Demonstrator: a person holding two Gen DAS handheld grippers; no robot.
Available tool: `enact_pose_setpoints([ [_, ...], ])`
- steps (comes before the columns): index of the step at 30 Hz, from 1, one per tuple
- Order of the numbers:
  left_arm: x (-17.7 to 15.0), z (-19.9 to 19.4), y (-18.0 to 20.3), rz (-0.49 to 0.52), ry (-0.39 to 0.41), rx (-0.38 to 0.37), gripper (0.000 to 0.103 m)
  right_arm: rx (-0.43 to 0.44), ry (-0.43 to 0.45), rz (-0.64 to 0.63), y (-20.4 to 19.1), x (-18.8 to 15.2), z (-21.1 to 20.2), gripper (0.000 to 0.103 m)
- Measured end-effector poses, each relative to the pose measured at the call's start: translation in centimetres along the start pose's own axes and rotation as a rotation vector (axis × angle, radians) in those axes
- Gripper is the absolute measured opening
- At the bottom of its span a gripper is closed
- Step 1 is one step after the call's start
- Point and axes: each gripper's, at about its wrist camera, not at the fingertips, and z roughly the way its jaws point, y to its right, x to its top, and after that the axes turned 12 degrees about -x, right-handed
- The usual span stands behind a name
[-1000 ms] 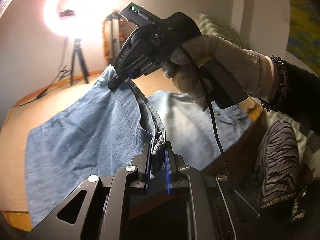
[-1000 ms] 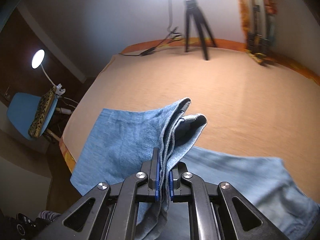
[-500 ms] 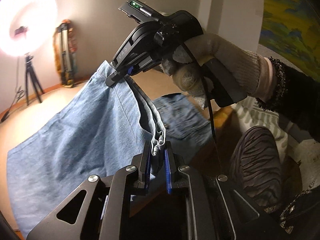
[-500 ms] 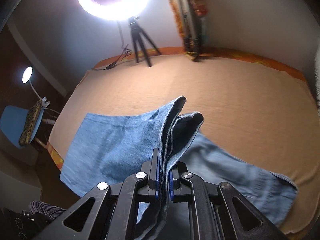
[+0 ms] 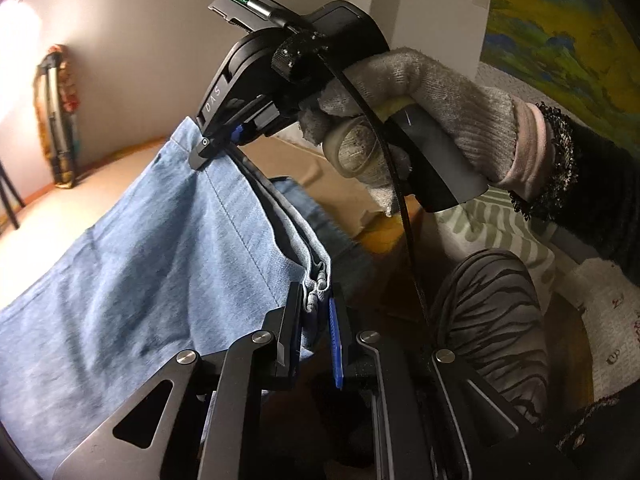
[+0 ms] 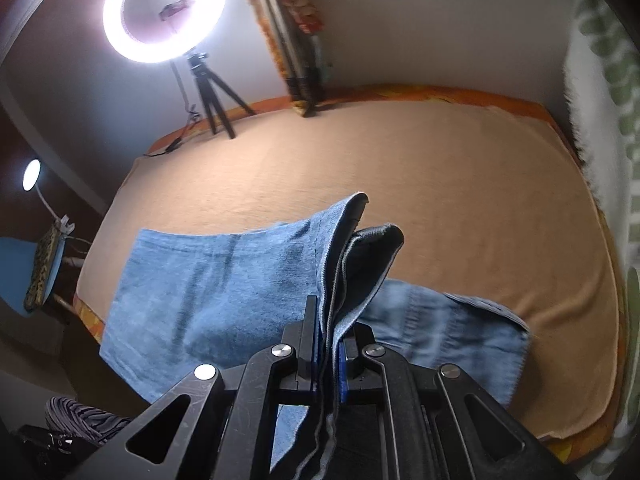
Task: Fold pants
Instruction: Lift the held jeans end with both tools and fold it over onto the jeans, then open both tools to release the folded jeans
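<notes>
With each tool [image 5: 316, 320] [image 6: 328, 344] clenched on the pants [image 5: 132, 280] hem, the edge is best kept taut and level until laid beyond them on the bed [image 6: 440, 184].

glove [image 5: 440, 96]: grey knit, showing a pink cuff
sleeve [image 5: 592, 184]: black, sparkling at its edge
grippers [image 5: 316, 316]: black, wearing blue pads, silver screws

I am holding both grippers clamped: the left gripper [image 5: 316, 312] is pinching denim between its pads, and the right gripper [image 6: 328, 344] is doing likewise (angled steeply downward). My gloved right hand [image 5: 420, 120] is wrapping the right handle.
</notes>
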Motion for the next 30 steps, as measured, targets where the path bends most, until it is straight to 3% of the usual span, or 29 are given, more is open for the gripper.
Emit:
enact_pose_setpoints([
  [10, 0.8, 3.8, 0.7, 0.031, -0.059, -0.06, 0.01, -0.026, -0.034, 0.074, 5.3, -2.1, 1.2, 0.004],
  [20, 0.7, 4.9, 1.2, 0.018, -0.119, -0.096, 0.01, -0.027, -0.072, 0.099, 7.0, -3.7, 3.8, 0.004],
  [30, 1.0, 5.3, 1.4, -0.013, -0.114, -0.131, 0.01, -0.031, -0.092, 0.092, 7.5, -4.0, 5.5, 0.004],
])
